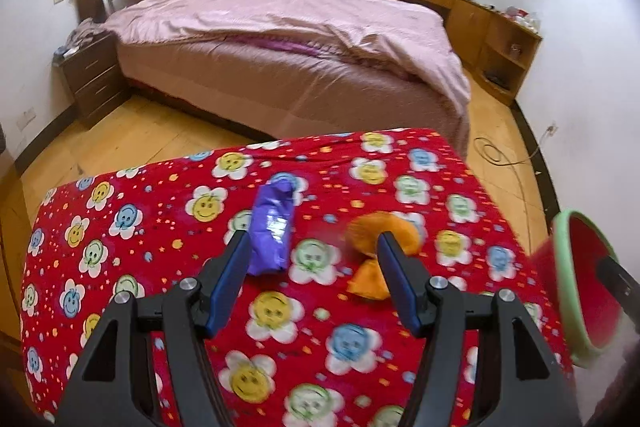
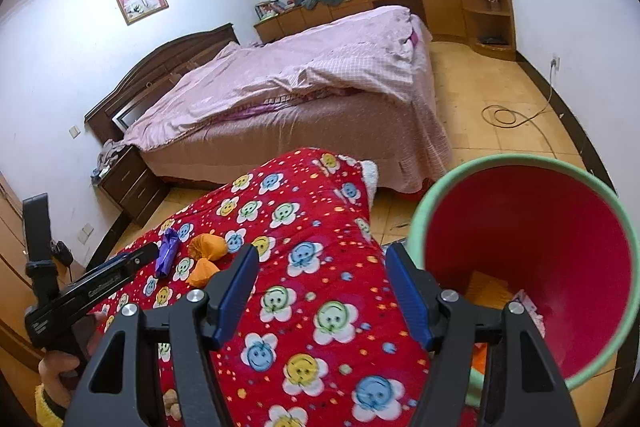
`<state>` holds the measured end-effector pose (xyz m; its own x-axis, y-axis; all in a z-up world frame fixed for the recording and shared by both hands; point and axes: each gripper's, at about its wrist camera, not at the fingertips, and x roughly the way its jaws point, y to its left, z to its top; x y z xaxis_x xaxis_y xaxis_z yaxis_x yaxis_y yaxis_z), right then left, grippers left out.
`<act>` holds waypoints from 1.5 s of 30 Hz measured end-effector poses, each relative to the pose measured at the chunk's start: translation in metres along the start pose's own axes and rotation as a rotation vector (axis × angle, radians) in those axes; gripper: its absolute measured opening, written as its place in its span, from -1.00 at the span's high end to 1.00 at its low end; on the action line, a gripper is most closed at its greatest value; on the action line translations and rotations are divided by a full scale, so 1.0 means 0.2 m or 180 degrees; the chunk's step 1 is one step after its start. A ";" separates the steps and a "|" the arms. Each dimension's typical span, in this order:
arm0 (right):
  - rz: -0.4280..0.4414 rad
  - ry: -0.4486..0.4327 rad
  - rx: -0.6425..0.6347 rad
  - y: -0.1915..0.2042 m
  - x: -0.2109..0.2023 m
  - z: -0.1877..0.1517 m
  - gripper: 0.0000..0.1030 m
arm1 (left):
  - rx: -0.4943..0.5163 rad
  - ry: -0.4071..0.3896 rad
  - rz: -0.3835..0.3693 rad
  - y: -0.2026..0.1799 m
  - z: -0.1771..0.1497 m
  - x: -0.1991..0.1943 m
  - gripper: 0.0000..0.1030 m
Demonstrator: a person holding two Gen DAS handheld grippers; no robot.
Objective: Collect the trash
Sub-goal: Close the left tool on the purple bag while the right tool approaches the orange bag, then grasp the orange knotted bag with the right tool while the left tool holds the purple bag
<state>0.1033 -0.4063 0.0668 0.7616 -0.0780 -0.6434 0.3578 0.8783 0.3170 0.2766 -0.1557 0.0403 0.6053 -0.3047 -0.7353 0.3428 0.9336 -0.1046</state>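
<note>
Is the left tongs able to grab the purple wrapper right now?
Probably yes. The left tongs are open and empty, and the purple wrapper lies uncovered on the red blanket just past the left finger. Nothing blocks it; the tongs only need shifting slightly left.

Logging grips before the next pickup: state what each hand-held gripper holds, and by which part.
Nothing is held. The left hand-held gripper is open above the red blanket, and the right hand-held gripper is open beside the red bin.
</note>
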 end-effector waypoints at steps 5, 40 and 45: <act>-0.0005 0.0093 -0.0017 0.03 0.11 0.00 -0.33 | -0.0048 0.0103 0.0091 0.08 0.01 0.13 -0.26; 0.0187 0.0459 -0.0402 0.39 0.41 -0.08 -0.33 | -0.0638 0.0067 0.0445 0.40 -0.13 0.04 0.45; 0.0219 0.0566 -0.0508 0.49 0.52 -0.11 -0.33 | -0.0716 0.0050 0.0442 0.43 -0.14 0.04 0.44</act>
<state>0.2055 -0.3185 0.0152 0.6690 0.0564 -0.7411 0.2077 0.9432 0.2593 0.2910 -0.0722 0.0064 0.6236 -0.1693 -0.7632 0.0879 0.9853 -0.1467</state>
